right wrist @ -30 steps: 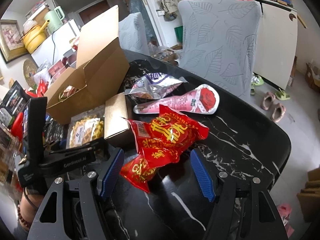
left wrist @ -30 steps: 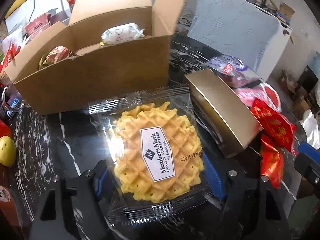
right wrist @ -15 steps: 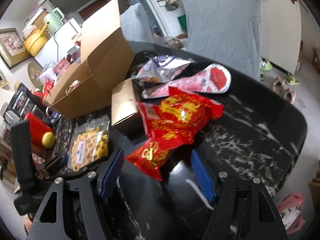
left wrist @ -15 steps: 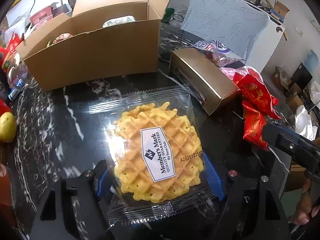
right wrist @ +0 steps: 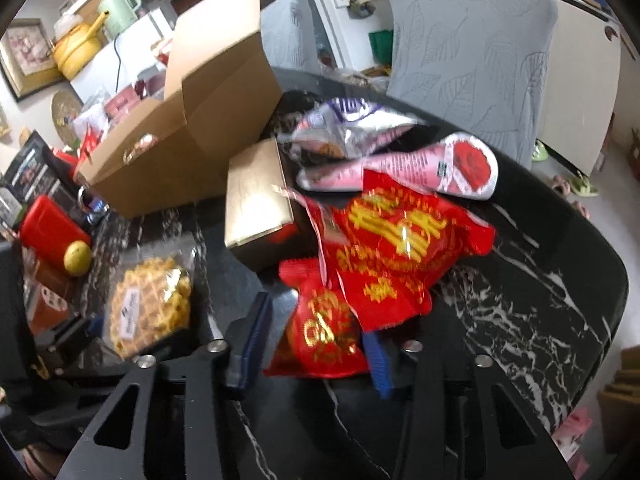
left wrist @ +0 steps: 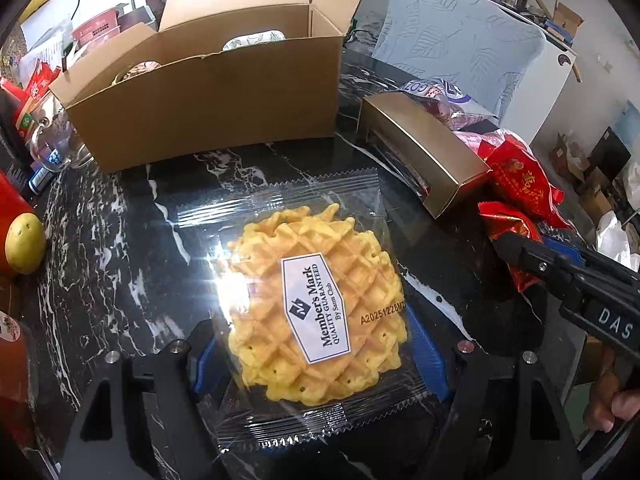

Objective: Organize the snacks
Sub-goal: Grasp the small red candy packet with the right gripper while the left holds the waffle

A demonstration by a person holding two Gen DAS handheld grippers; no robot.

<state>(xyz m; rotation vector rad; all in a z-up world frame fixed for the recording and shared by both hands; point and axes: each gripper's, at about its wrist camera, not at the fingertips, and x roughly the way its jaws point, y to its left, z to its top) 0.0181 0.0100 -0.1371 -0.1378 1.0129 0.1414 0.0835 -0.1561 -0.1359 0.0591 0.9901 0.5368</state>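
Observation:
A clear-wrapped waffle packet (left wrist: 312, 304) sits between the blue pads of my left gripper (left wrist: 316, 360), which is shut on it just above the black marble table (left wrist: 100, 260). The open cardboard box (left wrist: 208, 100) with snacks inside stands beyond it. In the right wrist view my right gripper (right wrist: 316, 352) is closing its jaws on a small red packet (right wrist: 324, 332), and the pads touch its sides. A larger red packet (right wrist: 400, 240) lies just behind it. The right gripper's finger (left wrist: 520, 256) also shows at the right edge of the left wrist view.
A gold box (right wrist: 256, 200) lies between the cardboard box (right wrist: 192, 152) and the red packets. A pink cone pack (right wrist: 440, 164) and a silver-purple bag (right wrist: 344, 128) lie behind. A lemon (left wrist: 24, 248), a red container (right wrist: 48, 228) and a glass mug (left wrist: 52, 148) crowd the left. A grey chair (right wrist: 468, 48) stands beyond the table.
My left gripper has drawn back from the cardboard box with the waffle packet. The right gripper has come down and its jaws have narrowed around the small red packet.

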